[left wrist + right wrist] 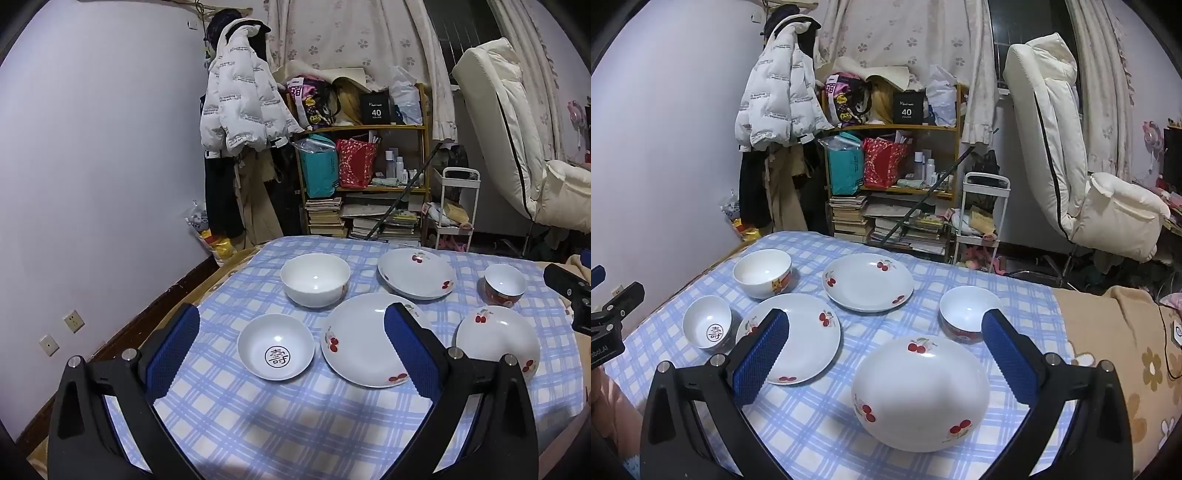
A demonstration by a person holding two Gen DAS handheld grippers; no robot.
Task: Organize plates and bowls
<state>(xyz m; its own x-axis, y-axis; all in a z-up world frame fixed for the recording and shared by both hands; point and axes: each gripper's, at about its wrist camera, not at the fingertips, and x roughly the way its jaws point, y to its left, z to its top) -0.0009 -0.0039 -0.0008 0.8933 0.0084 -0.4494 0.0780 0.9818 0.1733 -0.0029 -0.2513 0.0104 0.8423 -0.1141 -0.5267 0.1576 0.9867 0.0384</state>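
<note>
On the blue checked tablecloth [295,424] stand a large white bowl [315,279], a small white bowl with a black character [276,347], a small red-sided bowl [504,285] and three cherry-print plates [364,339] [416,273] [496,339]. My left gripper [291,314] hovers open above the character bowl and the nearest plate, holding nothing. In the right wrist view my right gripper [885,317] is open over the near cherry plate [919,393], with the red-sided bowl [967,312] by its right finger. Each plate lies singly, apart from the others.
Beyond the table's far edge stand a wooden shelf [364,127] with bags and books, a hanging white jacket [240,96], a small white cart [456,206] and a cream recliner [1071,147]. A beige flowered blanket [1115,350] covers the surface to the right.
</note>
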